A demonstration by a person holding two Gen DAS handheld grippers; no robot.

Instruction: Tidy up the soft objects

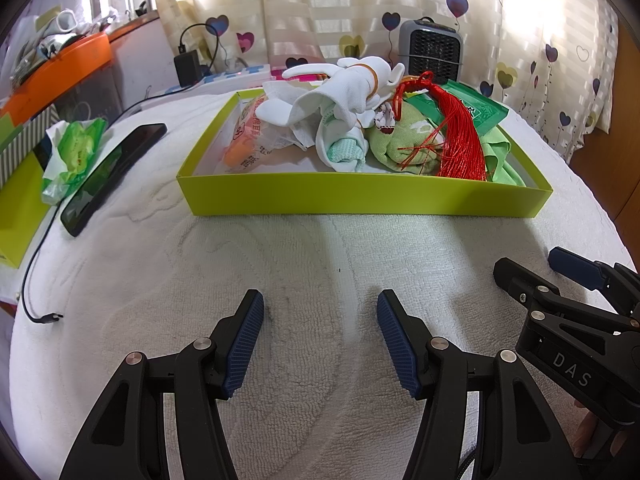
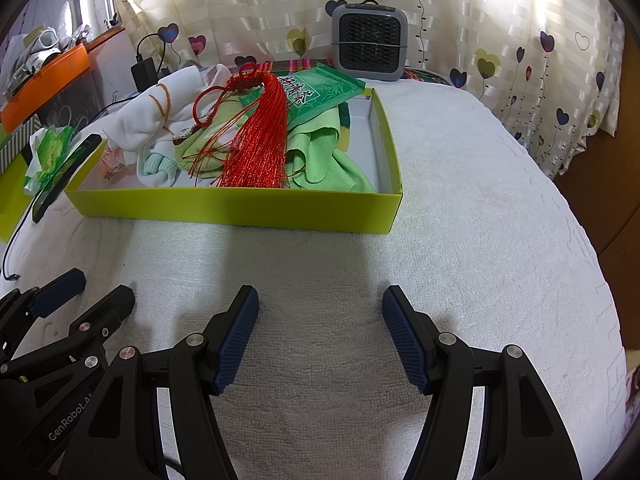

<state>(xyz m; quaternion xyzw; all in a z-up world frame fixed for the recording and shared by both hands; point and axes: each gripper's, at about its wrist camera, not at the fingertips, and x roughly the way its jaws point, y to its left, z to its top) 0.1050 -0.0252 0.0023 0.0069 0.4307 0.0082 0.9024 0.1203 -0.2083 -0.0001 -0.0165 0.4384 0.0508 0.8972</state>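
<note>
Soft pile: white cloth bundle (image 1: 340,92) with a thin orange band, green cloth (image 2: 320,152), red tassel (image 2: 256,136) and green packet (image 2: 316,92), all heaped inside the tray.
Tray (image 1: 360,196): shallow, yellow-green, on the white towel-covered surface (image 2: 480,200); tassel draped over the green cloth.
Left claw (image 1: 320,336): released, empty, on the near side of the tray, well apart from it.
Right claw (image 2: 320,332): released, empty, also near side of the tray, just beside the left one.
Left of tray: black phone (image 1: 112,176), green wrapper (image 1: 72,152).
Behind tray: grey heater (image 2: 370,42), heart-print curtain (image 2: 520,60).
</note>
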